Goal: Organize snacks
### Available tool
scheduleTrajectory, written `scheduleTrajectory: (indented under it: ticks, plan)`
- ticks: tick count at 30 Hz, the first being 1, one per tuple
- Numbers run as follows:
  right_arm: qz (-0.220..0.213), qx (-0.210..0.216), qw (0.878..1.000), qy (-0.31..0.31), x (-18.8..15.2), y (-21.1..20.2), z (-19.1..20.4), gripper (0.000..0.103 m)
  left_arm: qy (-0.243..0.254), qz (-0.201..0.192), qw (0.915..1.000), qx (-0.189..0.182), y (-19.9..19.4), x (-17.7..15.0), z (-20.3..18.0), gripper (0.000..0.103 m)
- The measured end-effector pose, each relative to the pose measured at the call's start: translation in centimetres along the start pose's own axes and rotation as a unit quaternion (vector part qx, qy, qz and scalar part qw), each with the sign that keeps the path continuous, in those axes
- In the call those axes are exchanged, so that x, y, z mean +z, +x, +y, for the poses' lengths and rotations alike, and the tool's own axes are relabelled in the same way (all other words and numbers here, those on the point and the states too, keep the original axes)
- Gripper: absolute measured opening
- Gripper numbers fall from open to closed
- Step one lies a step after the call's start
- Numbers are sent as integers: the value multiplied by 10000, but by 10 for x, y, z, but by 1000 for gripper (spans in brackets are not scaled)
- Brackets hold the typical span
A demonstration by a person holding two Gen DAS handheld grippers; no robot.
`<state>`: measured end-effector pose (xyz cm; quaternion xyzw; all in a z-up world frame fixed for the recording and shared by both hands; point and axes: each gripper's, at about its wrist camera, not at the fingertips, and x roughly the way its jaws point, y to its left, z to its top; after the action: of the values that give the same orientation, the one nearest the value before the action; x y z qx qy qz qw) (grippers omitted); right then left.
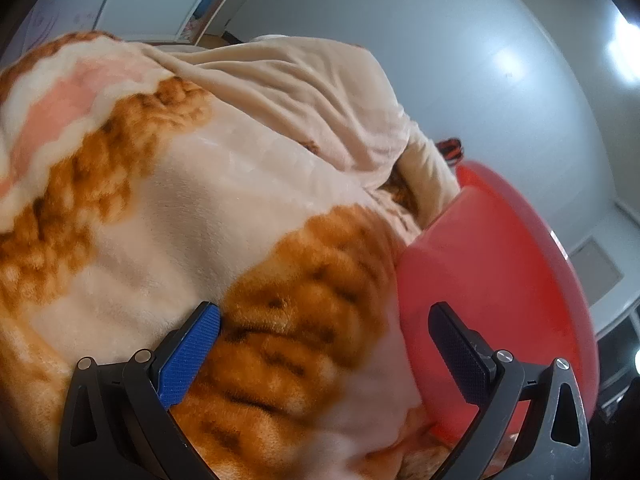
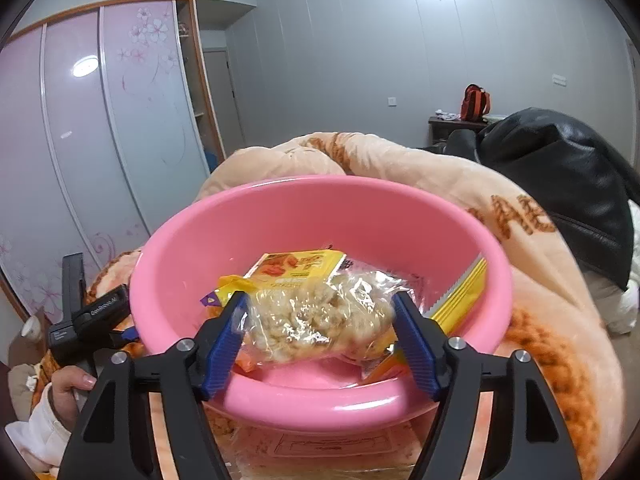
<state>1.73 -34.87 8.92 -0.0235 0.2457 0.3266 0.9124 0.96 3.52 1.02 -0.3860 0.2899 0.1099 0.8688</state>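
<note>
A pink plastic basin (image 2: pixel 320 216) sits on a plush orange-and-cream blanket (image 2: pixel 540 320). In it lie a yellow snack packet (image 2: pixel 300 266), a yellow strip packet (image 2: pixel 460 296) and other wrappers. A clear packet of puffed snack (image 2: pixel 320 320) sits over them between the fingers of my right gripper (image 2: pixel 320 300), its edges right at the blue pads (image 2: pixel 224 336), which stand apart without squeezing it. My left gripper (image 1: pixel 320 312) is open over the blanket (image 1: pixel 200 220), with the basin's outer wall (image 1: pixel 500 280) next to its right finger and nothing between its fingers.
A hand (image 2: pixel 68 384) holds the left gripper's body (image 2: pixel 86 320) beside the basin's left side. A black leather jacket (image 2: pixel 560 184) lies on the blanket at the right. Wardrobe doors (image 2: pixel 100 120) stand at the left; a dark cabinet with an orange backpack (image 2: pixel 476 102) is far back.
</note>
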Motion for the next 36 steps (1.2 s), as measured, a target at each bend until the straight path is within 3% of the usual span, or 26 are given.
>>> scheduleTrajectory:
  ticks: [4, 7, 9, 10, 12, 15, 16, 18, 19, 22, 26, 29, 36]
  plan:
    - [-606, 213, 9979, 81, -7, -23, -3, 96, 455, 167, 9981, 379, 7, -4, -14, 103]
    - [-1180, 196, 9924, 297, -11, -44, -13, 101, 767, 289, 9948, 603, 12, -7, -23, 103]
    - [-1603, -39, 9851, 621, -18, -63, -33, 103, 912, 367, 9924, 739, 16, -9, -28, 103]
    - [-1717, -378, 9807, 859, -20, -71, -45, 103, 938, 391, 9919, 766, 17, -9, -28, 103]
    - [-1704, -1121, 9680, 1458, -28, -77, -78, 103, 941, 428, 9918, 751, 17, -9, -27, 103]
    - [-1417, -1741, 9465, 2320, -49, -66, -135, 103, 913, 469, 9926, 650, 13, -10, -24, 103]
    - [-1222, -1825, 9370, 2716, -59, -58, -155, 103, 944, 499, 9923, 628, 10, -11, -24, 103]
    - [-687, -1408, 9031, 3999, -83, -39, -199, 103, 1089, 624, 9902, 610, 6, -16, -29, 103]
    - [-782, -1273, 8986, 4125, -85, -41, -205, 103, 1203, 741, 9883, 580, 5, -19, -33, 103]
    - [-1174, -1321, 9005, 3972, -84, -52, -194, 103, 1483, 876, 9836, 538, -4, -30, -46, 103]
    - [-854, -1592, 9082, 3774, -77, -42, -188, 103, 1947, 1206, 9727, 376, -12, -50, -72, 103]
    - [-935, -1514, 9060, 3841, -77, -41, -192, 103, 2502, 1567, 9552, 187, -10, -71, -94, 103]
    - [-980, -1466, 9046, 3880, -86, -45, -200, 103, 3349, 2092, 9178, 407, 26, -104, -121, 103]
